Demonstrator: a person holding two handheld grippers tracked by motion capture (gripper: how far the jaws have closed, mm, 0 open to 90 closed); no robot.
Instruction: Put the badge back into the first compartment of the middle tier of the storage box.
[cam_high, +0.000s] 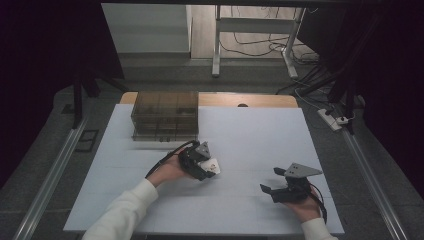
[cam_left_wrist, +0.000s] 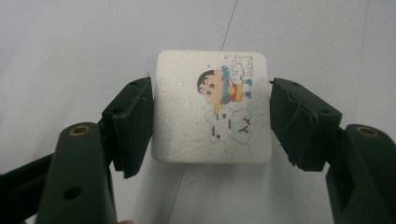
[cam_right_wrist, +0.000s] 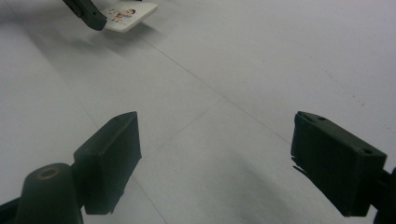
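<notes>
A small white square tile (cam_left_wrist: 187, 126) with a colourful cartoon figure printed on it sits between the pads of my left gripper (cam_left_wrist: 211, 121), which is shut on its two opposite edges. In the high view the tile (cam_high: 212, 165) is just above the white table left of centre, at the tip of my left gripper (cam_high: 207, 167). My right gripper (cam_high: 270, 181) rests low at the front right, open, with only bare table between its pads (cam_right_wrist: 217, 126). From there the tile (cam_right_wrist: 128, 16) lies far off, a left jaw beside it.
A dark see-through drawer box (cam_high: 165, 115) stands at the back left of the white table cover (cam_high: 260, 135). Beyond the table's far edge are a desk frame (cam_high: 217, 45) and floor cables, with a power strip (cam_high: 332, 120) at the right.
</notes>
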